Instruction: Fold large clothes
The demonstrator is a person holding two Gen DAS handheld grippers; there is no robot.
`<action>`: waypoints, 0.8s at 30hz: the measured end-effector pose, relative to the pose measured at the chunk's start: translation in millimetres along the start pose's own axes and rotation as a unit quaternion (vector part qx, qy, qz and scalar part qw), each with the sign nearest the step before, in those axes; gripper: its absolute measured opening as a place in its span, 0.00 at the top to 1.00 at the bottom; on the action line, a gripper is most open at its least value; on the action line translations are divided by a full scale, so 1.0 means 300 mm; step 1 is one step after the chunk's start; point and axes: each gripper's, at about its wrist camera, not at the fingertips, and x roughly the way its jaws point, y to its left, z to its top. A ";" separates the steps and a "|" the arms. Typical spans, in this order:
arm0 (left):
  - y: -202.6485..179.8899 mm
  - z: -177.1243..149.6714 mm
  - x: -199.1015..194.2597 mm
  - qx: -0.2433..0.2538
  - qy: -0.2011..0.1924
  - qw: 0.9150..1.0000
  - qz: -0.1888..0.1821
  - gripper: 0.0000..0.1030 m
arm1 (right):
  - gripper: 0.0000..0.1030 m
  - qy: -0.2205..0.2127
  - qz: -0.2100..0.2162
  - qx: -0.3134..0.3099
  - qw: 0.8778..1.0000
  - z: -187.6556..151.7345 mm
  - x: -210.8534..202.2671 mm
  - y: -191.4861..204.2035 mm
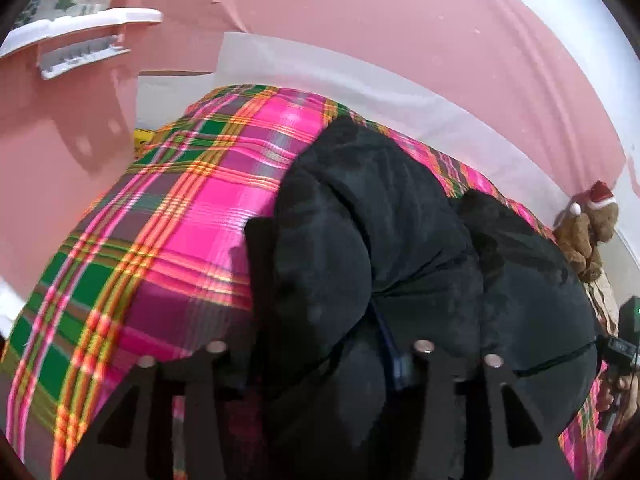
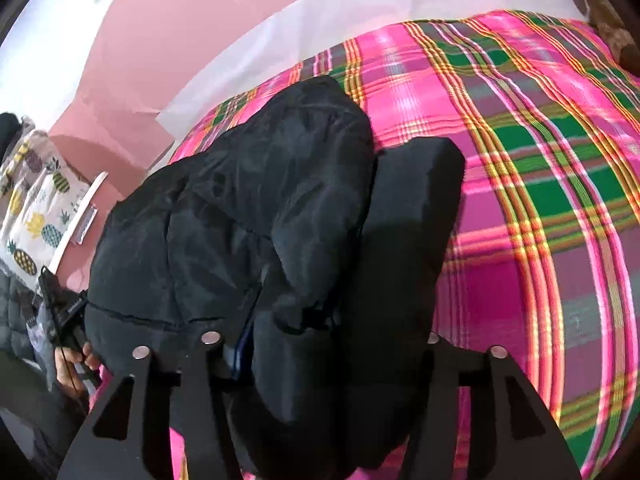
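- Black fingers of the left gripper (image 1: 320, 312) fill the bottom of the left wrist view, jaws parted, with the black padded jacket (image 1: 384, 248) bulging up between them; whether the pads press on the cloth I cannot tell.
- Jaws of the right gripper (image 2: 320, 320) likewise stand apart over the same jacket (image 2: 240, 208), dark fabric lying between the fingers, no clear pinch visible.
- A hand (image 2: 70, 362) on the left gripper's handle shows at the lower left of the right wrist view.
- The jacket lies bunched in puffy folds on the pink, green and yellow plaid bedspread (image 1: 168, 216), which stretches away on both sides.
- Past the spread runs a white sheet edge (image 1: 360, 84), then a pink wall (image 1: 400, 20).
- A brown teddy bear (image 1: 588, 232) in a red cap sits at the far right; a pineapple-print cloth (image 2: 36, 216) hangs at the left.
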 end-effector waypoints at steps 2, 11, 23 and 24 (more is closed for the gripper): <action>0.009 0.010 -0.043 -0.001 -0.009 1.000 0.013 0.42 | 0.42 0.003 -0.002 0.003 1.000 -0.008 -0.036 0.007; -0.030 0.086 -0.222 0.015 -0.059 0.997 0.046 0.41 | 0.41 -0.066 -0.090 -0.041 0.993 0.005 -0.221 0.087; -0.172 0.052 0.059 0.080 -0.021 0.996 0.040 0.40 | 0.41 -0.010 -0.129 -0.092 0.987 0.085 0.085 0.147; -0.170 0.054 0.063 0.078 -0.024 0.996 0.038 0.40 | 0.41 -0.012 -0.133 -0.093 0.987 0.086 0.095 0.136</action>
